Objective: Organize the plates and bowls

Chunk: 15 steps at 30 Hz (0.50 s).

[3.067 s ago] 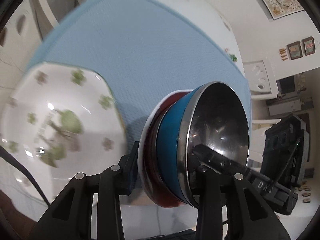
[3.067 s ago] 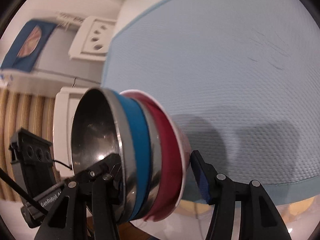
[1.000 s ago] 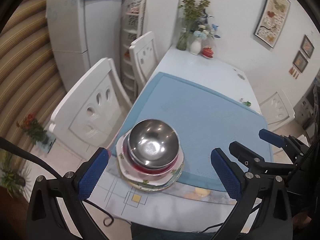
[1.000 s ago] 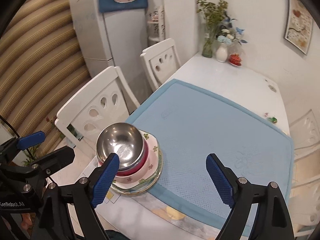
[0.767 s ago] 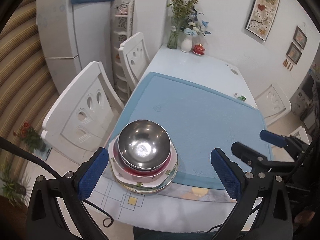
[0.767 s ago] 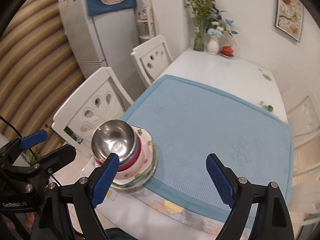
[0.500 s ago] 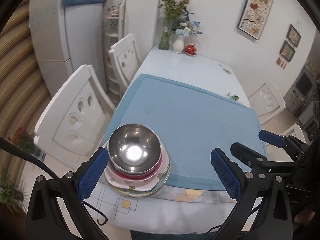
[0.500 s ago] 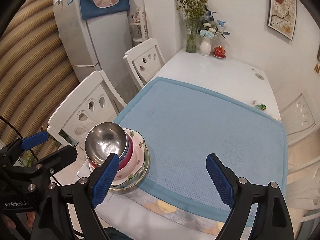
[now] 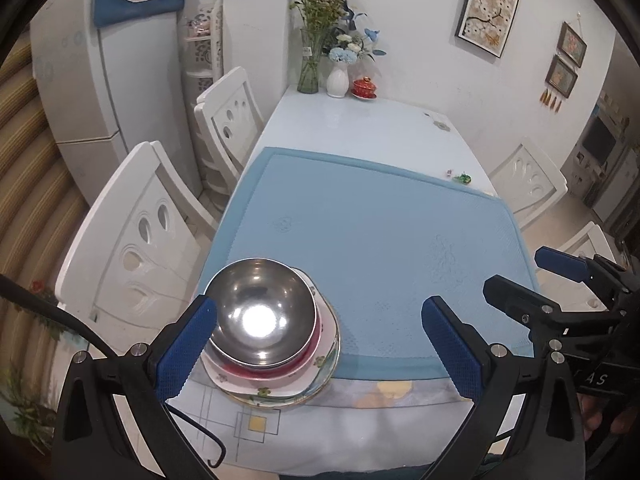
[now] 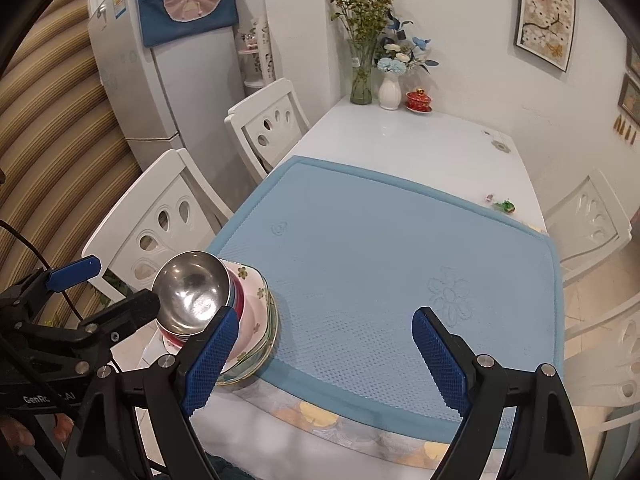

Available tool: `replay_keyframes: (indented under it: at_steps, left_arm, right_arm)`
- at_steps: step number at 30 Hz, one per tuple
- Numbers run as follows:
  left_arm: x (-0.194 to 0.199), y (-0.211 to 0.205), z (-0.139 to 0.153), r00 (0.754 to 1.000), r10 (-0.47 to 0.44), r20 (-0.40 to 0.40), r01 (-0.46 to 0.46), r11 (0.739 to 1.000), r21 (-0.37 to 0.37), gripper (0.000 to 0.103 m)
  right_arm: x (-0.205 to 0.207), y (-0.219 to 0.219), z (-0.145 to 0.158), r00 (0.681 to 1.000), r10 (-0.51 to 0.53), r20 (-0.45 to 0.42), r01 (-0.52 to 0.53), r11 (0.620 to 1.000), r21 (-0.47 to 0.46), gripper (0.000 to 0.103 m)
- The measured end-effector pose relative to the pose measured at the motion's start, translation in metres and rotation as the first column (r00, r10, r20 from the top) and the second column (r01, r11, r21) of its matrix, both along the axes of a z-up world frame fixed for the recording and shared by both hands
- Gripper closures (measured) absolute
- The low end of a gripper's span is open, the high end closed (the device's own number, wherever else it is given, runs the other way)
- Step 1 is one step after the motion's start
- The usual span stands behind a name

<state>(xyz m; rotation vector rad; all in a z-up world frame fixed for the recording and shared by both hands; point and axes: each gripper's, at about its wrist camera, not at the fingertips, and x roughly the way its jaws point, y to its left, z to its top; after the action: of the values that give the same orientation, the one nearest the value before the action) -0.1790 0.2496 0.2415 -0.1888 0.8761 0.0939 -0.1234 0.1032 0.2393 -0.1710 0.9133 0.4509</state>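
A steel bowl (image 9: 262,314) sits on top of a stack: a red bowl (image 9: 314,354) under it, then a white floral bowl (image 9: 280,388) and a plate (image 9: 326,376). The stack stands at the near left corner of the table, partly on the blue mat (image 9: 368,232). It also shows in the right wrist view, steel bowl (image 10: 190,294) over floral bowl (image 10: 256,312). My left gripper (image 9: 320,336) is open and empty, held above and in front of the stack. My right gripper (image 10: 324,344) is open and empty, right of the stack. Each gripper shows in the other's view.
White chairs (image 9: 132,240) stand along the left side and others (image 9: 528,180) on the right. Vases with flowers (image 9: 320,56) and a red lidded cup (image 9: 364,87) stand at the far end. A small green object (image 9: 463,178) lies near the mat's right edge. A fridge (image 9: 80,80) is at the left.
Both grippers, shut on the nested bowls 3.1 s ago, have let go and pulled back and up. The bowls now rest on the floral dishes. Over the last second the views keep retreating.
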Motion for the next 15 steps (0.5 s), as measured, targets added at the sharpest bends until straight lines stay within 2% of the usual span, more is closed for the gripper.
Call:
replay_keyframes:
  at_steps: [10, 15]
  left_arm:
    - [0.011, 0.009, -0.006, 0.999, 0.036, -0.029, -0.036, 0.999, 0.025, 0.001]
    - [0.015, 0.013, -0.004, 0.999, 0.054, 0.008, -0.054, 0.998, -0.013, 0.001]
  right_arm:
    - [0.009, 0.003, -0.006, 0.999, 0.007, -0.031, -0.006, 1.0, 0.01, 0.016]
    - [0.011, 0.004, -0.007, 0.999, 0.04, -0.031, -0.04, 0.999, 0.017, 0.016]
